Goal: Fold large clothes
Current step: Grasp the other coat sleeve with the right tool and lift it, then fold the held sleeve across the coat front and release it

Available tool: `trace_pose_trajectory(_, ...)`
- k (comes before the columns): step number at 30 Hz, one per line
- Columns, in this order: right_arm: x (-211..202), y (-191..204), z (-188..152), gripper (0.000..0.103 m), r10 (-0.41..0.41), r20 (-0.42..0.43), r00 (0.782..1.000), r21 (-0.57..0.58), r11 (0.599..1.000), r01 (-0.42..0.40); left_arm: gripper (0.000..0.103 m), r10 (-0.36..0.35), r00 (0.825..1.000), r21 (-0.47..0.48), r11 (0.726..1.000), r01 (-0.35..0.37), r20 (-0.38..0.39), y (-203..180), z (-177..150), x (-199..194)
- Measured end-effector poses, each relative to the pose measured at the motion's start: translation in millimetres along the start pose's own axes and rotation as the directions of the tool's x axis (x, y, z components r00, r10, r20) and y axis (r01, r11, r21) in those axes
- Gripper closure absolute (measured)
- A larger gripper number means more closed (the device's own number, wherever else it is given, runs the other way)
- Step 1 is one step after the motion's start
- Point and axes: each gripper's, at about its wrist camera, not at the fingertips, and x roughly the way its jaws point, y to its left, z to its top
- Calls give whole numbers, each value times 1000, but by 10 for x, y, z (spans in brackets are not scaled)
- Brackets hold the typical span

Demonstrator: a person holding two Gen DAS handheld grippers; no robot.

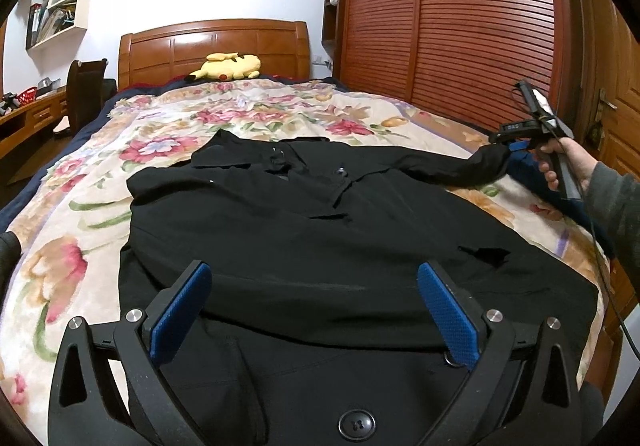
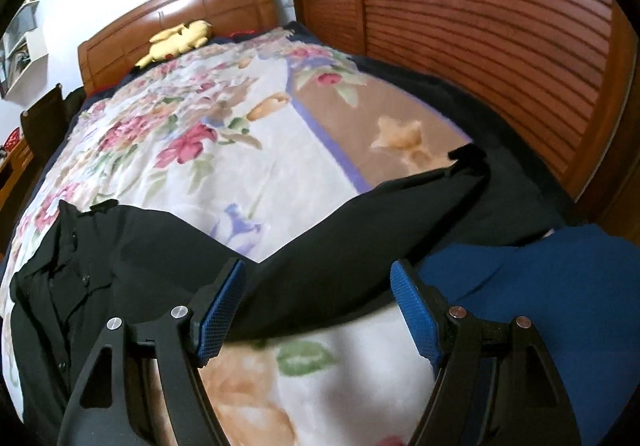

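A large black coat (image 1: 320, 213) lies spread on the floral blanket (image 1: 80, 246) of a bed, collar toward the headboard. My left gripper (image 1: 316, 274) hovers open above the coat's lower part, near a big black button (image 1: 356, 426). One sleeve (image 2: 360, 246) stretches out to the right, its cuff (image 2: 468, 157) near the blanket's edge. My right gripper (image 2: 318, 270), held by a hand (image 1: 560, 161), stands open over that sleeve. The sleeve lies between its blue pads (image 2: 224, 310), which do not press on it. The coat's body (image 2: 80, 266) shows at the left of the right wrist view.
A yellow plush toy (image 1: 228, 67) lies by the wooden headboard (image 1: 212, 41). A slatted wooden wardrobe (image 1: 460, 13) runs along the bed's right side. Blue cloth (image 2: 540, 286) sits at the bed's right edge. A chair (image 1: 84, 93), desk and wall shelves (image 1: 60, 5) stand at the left.
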Motion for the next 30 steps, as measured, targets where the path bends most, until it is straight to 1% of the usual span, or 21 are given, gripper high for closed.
trace_pose_trajectory(5,302,4,51,27,-53,-62,997,49,997,56,0,-8,1000,-3,1000,8,-8,9,-8,18)
trace_pose_trajectory(7,402,-16,76,27,-48,-78,996,90,994,55,0,-11,1000,-6,1000,11,-13,15,-9,23)
trace_pose_trajectory(9,547,-41,89,27,-64,-104,992,118,990,76,0,-13,1000,-5,1000,13,-17,14,-11,31)
trace_pose_trajectory(11,696,-48,116,27,-64,-129,989,128,988,81,0,-14,1000,-4,1000,14,-21,13,-9,42)
trace_pose_trajectory(13,788,-31,113,28,-96,-140,985,111,988,112,0,-11,1000,1,1000,11,-25,12,-10,55)
trace_pose_trajectory(14,812,-6,110,36,-87,-132,987,83,992,98,0,-10,1000,3,1000,10,-27,8,-15,59)
trace_pose_trajectory(15,834,22,102,46,-96,-133,986,66,992,105,0,-12,1000,3,1000,12,-29,8,-17,65)
trace_pose_trajectory(16,843,51,93,52,-95,-135,986,52,993,103,0,-13,999,2,1000,13,-31,14,-21,66)
trace_pose_trajectory(18,842,94,91,83,-93,-121,988,25,995,97,0,-16,999,0,1000,16,-33,23,-16,70)
trace_pose_trajectory(20,725,133,109,94,-75,-70,995,12,997,76,0,-17,999,-2,1000,17,-30,29,-11,61)
trace_pose_trajectory(22,537,203,141,96,-63,-4,998,-11,998,63,0,-17,1000,-3,1000,17,-25,37,-9,48)
trace_pose_trajectory(24,316,300,185,96,-33,57,998,-42,998,36,0,-15,1000,-2,1000,15,-20,49,-5,33)
trace_pose_trajectory(27,-32,516,218,96,15,123,992,-111,994,-1,0,-11,1000,-3,1000,11,-7,63,1,-8)
trace_pose_trajectory(30,-380,800,186,96,74,173,982,-197,980,-39,0,-3,1000,-7,1000,3,3,93,-3,-54)
